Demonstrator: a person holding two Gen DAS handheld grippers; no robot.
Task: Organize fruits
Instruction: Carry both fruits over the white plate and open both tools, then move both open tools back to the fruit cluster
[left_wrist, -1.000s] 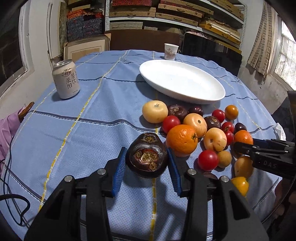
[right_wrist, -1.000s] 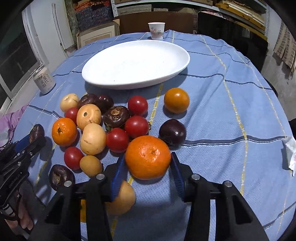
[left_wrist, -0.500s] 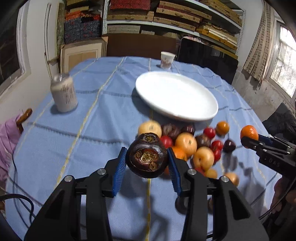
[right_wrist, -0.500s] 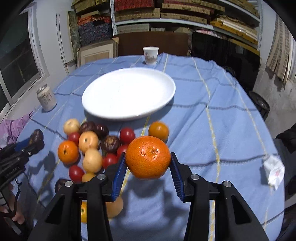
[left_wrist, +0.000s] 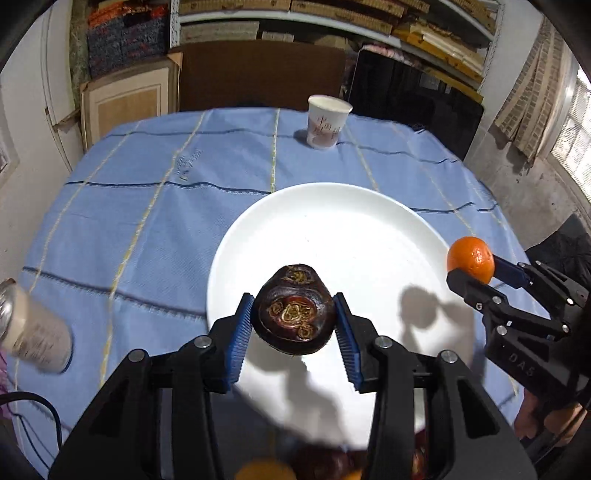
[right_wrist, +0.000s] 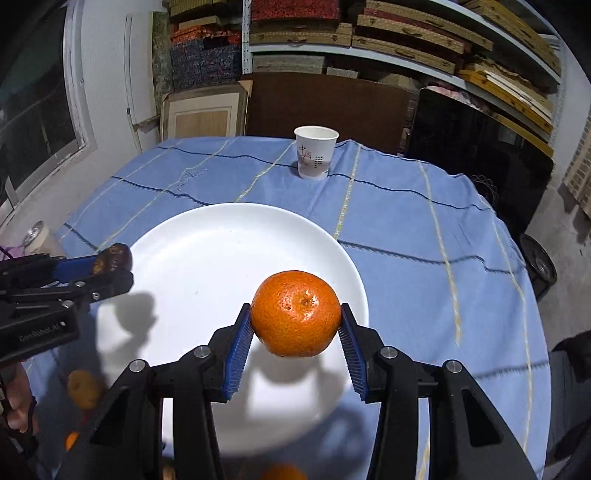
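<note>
Left gripper (left_wrist: 293, 323): blue pads clamped on both sides of a dark mangosteen (left_wrist: 294, 309), held in the air over the near left part of the white plate (left_wrist: 332, 206); not touching it.
Right gripper (right_wrist: 295, 325): pads pressed on an orange mandarin (right_wrist: 295, 313), held above the near right part of the plate, clear of the surface.
Each seen from the other: in the left wrist view the right gripper comes in from the right edge, its body cut off by the frame; in the right wrist view the left gripper enters from the left edge, only part of the dark fruit showing between its fingers.
Plate: nothing lies on it except the shadows of the grippers and fruit; its near rim is hidden behind the gripper bodies in both views.
Remaining fruits (right_wrist: 83, 387): mostly out of view — a few blurred orange and dark shapes at the bottom edges; how many, and which kinds, I cannot tell.
Can (left_wrist: 31, 332): at the left edge, smeared with blur and cut off; label unreadable.
Paper cup (right_wrist: 316, 152): upright at the far side of the blue checked tablecloth (right_wrist: 424, 236), beyond the plate; its print is too small to read.
Person: only fingertips (right_wrist: 16, 402) at the lower left of the right wrist view — the rest is out of frame.
</note>
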